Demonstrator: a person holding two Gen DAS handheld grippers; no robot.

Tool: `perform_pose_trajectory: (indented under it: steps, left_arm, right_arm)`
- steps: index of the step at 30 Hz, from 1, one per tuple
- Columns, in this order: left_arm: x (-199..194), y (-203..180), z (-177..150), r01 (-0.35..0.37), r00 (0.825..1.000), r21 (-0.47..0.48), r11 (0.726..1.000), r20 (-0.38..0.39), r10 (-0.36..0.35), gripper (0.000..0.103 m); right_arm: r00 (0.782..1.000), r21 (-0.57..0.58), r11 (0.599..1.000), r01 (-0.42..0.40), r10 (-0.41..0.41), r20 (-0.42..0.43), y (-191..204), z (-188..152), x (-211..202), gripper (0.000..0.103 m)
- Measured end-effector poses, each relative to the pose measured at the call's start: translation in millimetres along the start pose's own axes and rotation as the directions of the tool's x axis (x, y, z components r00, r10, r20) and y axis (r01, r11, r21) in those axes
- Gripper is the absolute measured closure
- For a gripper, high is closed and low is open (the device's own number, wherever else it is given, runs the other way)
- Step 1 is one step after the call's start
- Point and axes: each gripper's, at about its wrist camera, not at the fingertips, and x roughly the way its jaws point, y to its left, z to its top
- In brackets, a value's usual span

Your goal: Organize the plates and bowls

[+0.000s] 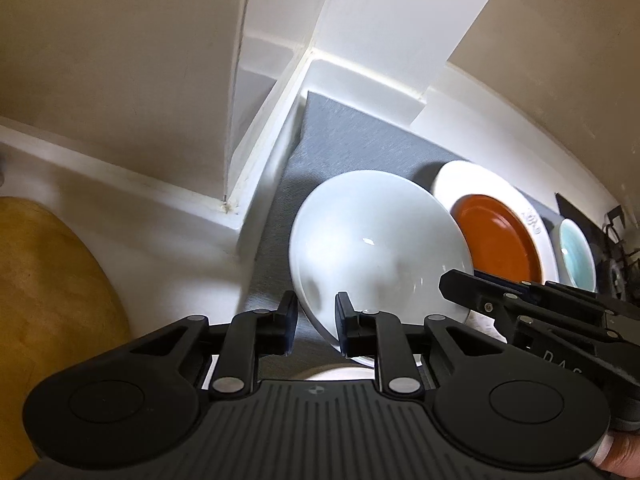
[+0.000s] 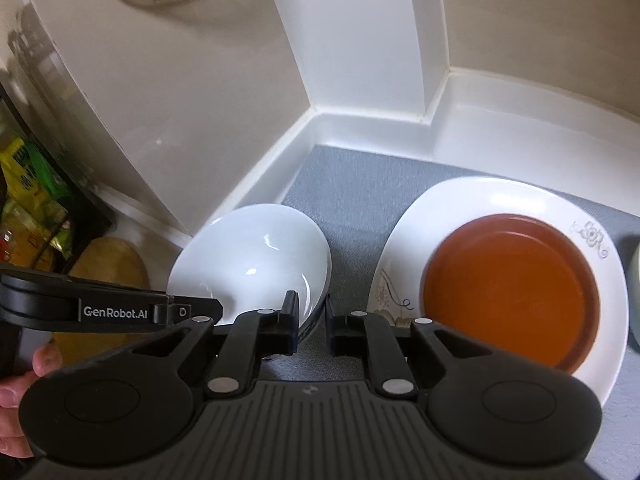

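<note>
1. The white bowl [image 1: 376, 248] sat tilted in the lower centre of the left wrist frame, over a grey mat [image 1: 340, 144]; in the right wrist frame the same white bowl [image 2: 256, 256] lay left of centre.
2. The left hand-held gripper [image 1: 316, 320] had its two fingers on either side of the bowl's near rim, one inside and one outside, clamped on it as far as the view showed.
3. The right hand-held gripper [image 2: 312, 324] had the bowl's right rim between its fingers, with a narrow gap still visible beside the right finger; whether it truly pinched the rim could not be told.
4. Just right of the bowl stood a white plate [image 2: 472, 200] with a floral print, carrying an orange plate [image 2: 512, 288] on top.
5. At the far right of the left wrist frame a pale blue bowl [image 1: 576, 256] stood beside the plates.
6. The mat covered a white desk [image 1: 160, 236] set into a corner of white walls.
7. A yellow wooden board [image 1: 48, 296] lay at the lower left of the left wrist frame.
</note>
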Motion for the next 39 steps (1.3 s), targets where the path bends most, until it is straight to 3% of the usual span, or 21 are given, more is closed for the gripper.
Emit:
perform_pose_trajectory:
  steps: [10, 17, 24, 29, 39]
  left_arm:
    - [-26.7, -50.4, 5.0, 0.024, 1.0, 0.065, 0.998, 0.014, -0.025, 0.081]
    - [-25.8, -113.9, 9.4, 0.066, 0.998, 0.179, 0.982, -0.011, -0.065, 0.081]
    - [-1.8, -197.5, 14.4, 0.09, 0.995, 0.275, 0.957, -0.065, -0.075, 0.081]
    - [22.1, -248.2, 21.6, 0.106, 0.992, 0.299, 0.948, -0.094, -0.082, 0.081]
    - [67.4, -318.9, 31.5, 0.069, 0.988, 0.373, 0.925, -0.151, -0.012, 0.081]
  right_arm:
    - [0.991, 0.018, 1.0, 0.006, -0.008, 0.134, -20.8, 8.6, -62.7, 0.089]
    - [0.975, 0.123, 0.991, 0.056, -0.081, 0.207, -68.8, -0.9, -101.6, 0.089]
    - [0.949, 0.259, 0.961, 0.099, -0.169, 0.266, -132.9, -22.9, -136.1, 0.089]
    - [0.932, 0.296, 0.946, 0.134, -0.222, 0.286, -177.5, -31.2, -151.1, 0.089]
    - [0.928, 0.349, 0.93, 0.116, -0.227, 0.296, -256.6, -40.8, -154.0, 0.089]
